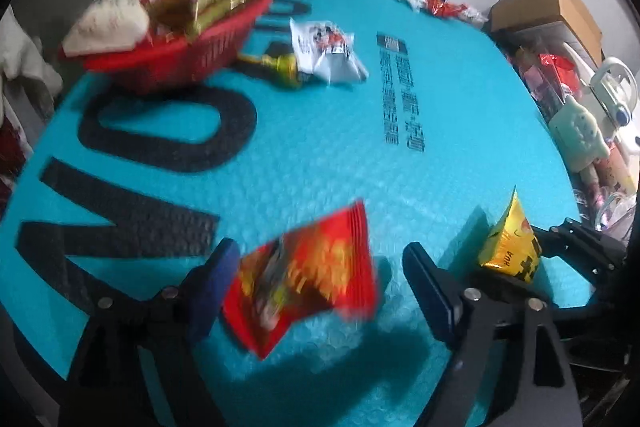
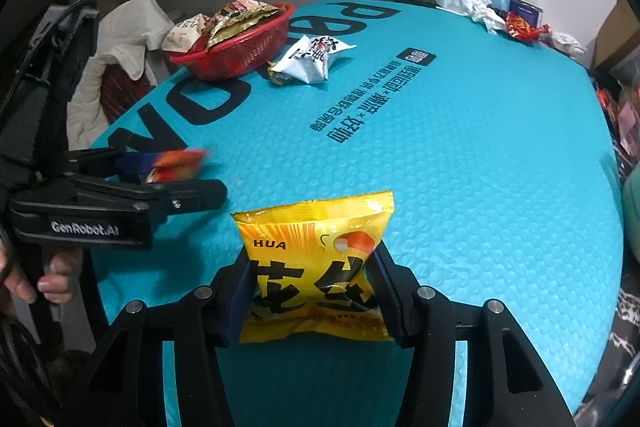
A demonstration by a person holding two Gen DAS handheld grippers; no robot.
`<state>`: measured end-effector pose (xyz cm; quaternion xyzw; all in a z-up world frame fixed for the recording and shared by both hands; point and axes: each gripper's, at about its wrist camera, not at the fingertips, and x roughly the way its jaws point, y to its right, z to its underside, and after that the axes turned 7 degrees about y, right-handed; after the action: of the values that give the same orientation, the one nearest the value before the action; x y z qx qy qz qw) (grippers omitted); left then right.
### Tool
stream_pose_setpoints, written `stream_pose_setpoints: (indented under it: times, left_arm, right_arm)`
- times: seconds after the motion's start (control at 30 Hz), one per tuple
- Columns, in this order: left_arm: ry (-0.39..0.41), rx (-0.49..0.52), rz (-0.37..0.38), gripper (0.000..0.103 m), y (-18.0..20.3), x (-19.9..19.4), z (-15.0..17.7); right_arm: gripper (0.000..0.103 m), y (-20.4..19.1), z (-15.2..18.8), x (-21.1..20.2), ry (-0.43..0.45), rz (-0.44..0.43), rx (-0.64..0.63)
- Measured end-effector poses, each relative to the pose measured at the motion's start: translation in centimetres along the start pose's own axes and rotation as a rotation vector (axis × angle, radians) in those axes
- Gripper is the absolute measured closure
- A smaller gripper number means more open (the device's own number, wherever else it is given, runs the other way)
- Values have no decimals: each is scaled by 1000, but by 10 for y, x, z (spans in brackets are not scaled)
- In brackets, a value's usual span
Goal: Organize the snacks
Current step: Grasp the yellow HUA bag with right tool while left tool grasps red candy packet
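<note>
— Dropping already? The red packet (image 1: 304, 279) sits blurred between the left gripper (image 1: 320, 267) fingers, which stand apart, low over the blue mat (image 1: 340, 147).

— Right gripper (image 2: 310, 291) is clamped on the yellow packet (image 2: 316, 263); the heaped red basket (image 2: 240, 55) could spill.

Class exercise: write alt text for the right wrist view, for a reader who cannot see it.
The right tool grips a yellow foil snack packet above a teal foam mat. At left, the left tool has a red snack packet between its fingers. Behind sit a red plastic basket of snacks and a white snack bag.
</note>
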<state>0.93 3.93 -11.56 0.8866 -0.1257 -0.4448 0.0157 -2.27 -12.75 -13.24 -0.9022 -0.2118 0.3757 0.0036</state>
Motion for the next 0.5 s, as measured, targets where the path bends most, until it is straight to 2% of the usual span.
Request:
stream_pose_setpoints:
  times: [0.2,0.4,0.43,0.5]
  left_arm:
    - [3,41,-45,17,7,1,4]
    - [20,-15,-19,17,-4,-7,8]
    - [28,-19,-17,20,-5,-7,9]
    - [50,2,-70,45,-6,-10,12]
  right_arm:
    - [49,1,0,0,4,-7,5]
    - [49,1,0,-1,3,-6,4]
    - [49,1,0,0,3,-6,4]
    - [49,0,0,-1,4,-3,1]
